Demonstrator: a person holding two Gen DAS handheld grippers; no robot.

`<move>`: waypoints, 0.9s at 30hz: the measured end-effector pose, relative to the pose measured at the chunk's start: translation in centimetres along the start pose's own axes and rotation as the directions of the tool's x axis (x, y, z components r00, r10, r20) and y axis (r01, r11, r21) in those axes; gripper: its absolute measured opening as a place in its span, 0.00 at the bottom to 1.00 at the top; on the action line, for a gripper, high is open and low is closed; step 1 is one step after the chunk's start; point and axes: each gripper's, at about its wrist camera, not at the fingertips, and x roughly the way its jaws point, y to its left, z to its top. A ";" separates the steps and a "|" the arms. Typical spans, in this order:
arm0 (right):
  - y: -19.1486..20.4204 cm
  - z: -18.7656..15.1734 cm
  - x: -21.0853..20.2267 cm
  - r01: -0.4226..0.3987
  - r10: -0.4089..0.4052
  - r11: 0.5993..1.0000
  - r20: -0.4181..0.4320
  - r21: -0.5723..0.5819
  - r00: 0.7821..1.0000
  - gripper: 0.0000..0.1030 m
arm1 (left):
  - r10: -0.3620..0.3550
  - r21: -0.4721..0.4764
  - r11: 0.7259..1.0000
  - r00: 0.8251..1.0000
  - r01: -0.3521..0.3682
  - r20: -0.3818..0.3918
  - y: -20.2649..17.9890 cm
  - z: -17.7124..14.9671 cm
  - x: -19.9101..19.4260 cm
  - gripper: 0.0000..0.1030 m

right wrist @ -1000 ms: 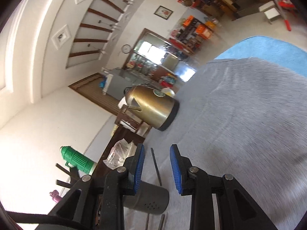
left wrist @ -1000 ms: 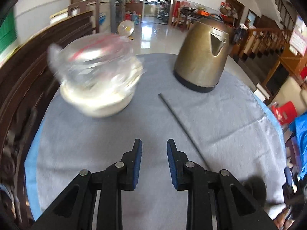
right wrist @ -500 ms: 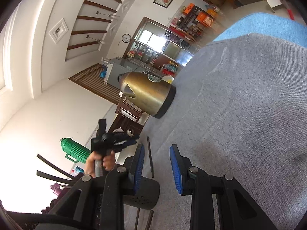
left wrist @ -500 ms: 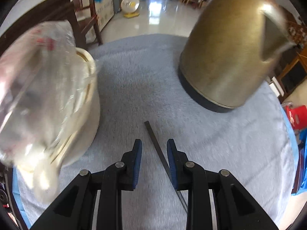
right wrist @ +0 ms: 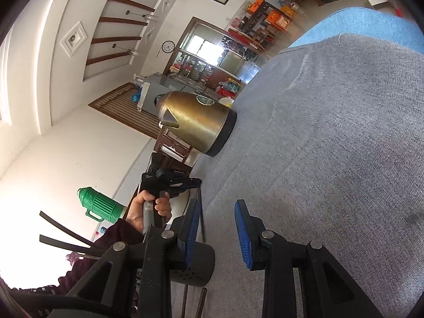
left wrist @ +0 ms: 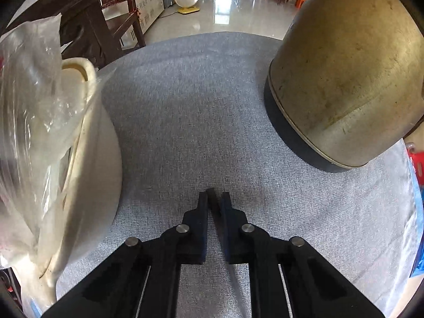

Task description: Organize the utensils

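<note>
My left hand-held gripper (left wrist: 214, 198) points steeply down at the counter (left wrist: 185, 122), which is covered in grey cloth, and its jaws have just been closing; they now pinch the far end of a dark chopstick (left wrist: 212, 194) that lies flat on the cloth and runs back under the tool. A brass kettle (left wrist: 344, 79) stands near on the right, and a cream pot (left wrist: 87, 159) with a clear plastic bag (left wrist: 29, 100) stuffed in and over it stands near on the left. My right hand-held gripper (right wrist: 217, 228) hangs unclenched with nothing between its blue pads (right wrist: 242, 234). Just beside its left finger sits a black perforated utensil holder (right wrist: 196, 265), tipped in this view; I cannot tell what is inside, though two dark sticks (right wrist: 193, 302) show beneath it
</note>
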 end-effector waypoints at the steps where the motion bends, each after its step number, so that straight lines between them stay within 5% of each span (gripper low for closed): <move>1: 0.1 0.0 0.0 0.006 -0.006 1.000 0.002 -0.004 1.000 0.30 | -0.002 0.000 1.000 1.000 0.002 0.002 0.0 0.0 0.0 0.07; 7: 0.4 -0.1 0.0 0.026 -0.025 0.999 0.010 -0.027 1.000 0.30 | -0.027 0.047 0.999 0.992 0.021 0.127 -0.2 -1.4 -6.4 0.06; 10: 0.6 -0.1 0.0 0.042 -0.041 0.998 0.020 -0.047 0.999 0.30 | -0.030 0.087 0.996 0.973 0.010 0.228 -0.3 -2.1 -11.8 0.06; 16: 1.1 0.1 -0.5 0.067 -0.063 0.994 0.054 -0.085 0.997 0.30 | -0.056 0.115 0.993 0.903 0.007 0.426 1.1 -5.6 -23.5 0.06; 20: 1.3 0.1 -0.7 0.091 -0.084 0.990 0.071 -0.105 0.994 0.30 | -0.069 0.115 0.993 0.837 0.008 0.542 2.7 -8.4 -30.9 0.06; 27: 1.9 0.2 -0.9 0.123 -0.110 0.982 0.098 -0.141 0.989 0.30 | -0.123 0.122 0.991 0.749 0.056 0.651 2.6 -12.1 -38.5 0.06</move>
